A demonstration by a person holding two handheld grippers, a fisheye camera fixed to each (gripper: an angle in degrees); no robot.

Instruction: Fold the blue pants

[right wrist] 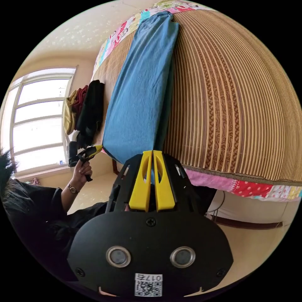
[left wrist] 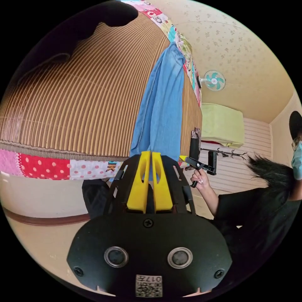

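The pants [left wrist: 162,107] lie lengthwise on a striped mat [left wrist: 85,103] on the bed, near end at the bed's edge. The left gripper [left wrist: 150,154] has its jaws pressed together on that end; the right gripper [right wrist: 152,152] clamps it likewise. The gripped hem itself is hidden behind the jaws. Dark clothes [right wrist: 89,113] are piled beside the pants.

The left tool [left wrist: 149,153] has its yellow jaws pressed together on blue fabric, and so does the right tool [right wrist: 152,152]. A hand [left wrist: 201,178] grips the right tool's handle, forearm bent; another hand [right wrist: 81,173] grips the left tool.
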